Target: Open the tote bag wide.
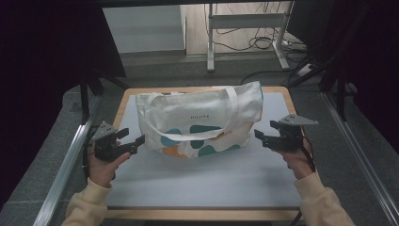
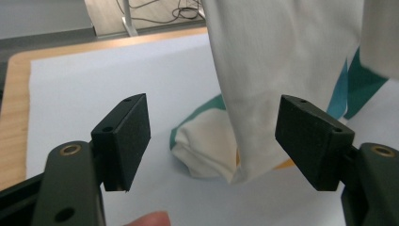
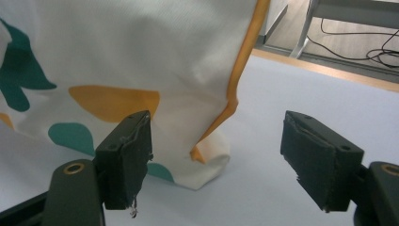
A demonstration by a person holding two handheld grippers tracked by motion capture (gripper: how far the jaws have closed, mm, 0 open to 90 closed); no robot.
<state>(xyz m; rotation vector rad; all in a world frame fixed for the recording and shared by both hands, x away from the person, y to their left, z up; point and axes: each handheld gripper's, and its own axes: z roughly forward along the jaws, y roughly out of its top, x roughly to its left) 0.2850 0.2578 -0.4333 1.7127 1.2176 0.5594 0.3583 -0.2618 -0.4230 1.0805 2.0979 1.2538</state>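
Two wide-open grippers, left (image 1: 134,141) and right (image 1: 260,135), flank your white canvas tote bag (image 1: 200,120); close their jaws squarely on its bottom corners.

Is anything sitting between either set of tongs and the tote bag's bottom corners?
Nothing visible. The left tongs and right tongs are open, each facing a bottom corner of the tote bag, with just bare white mat between.
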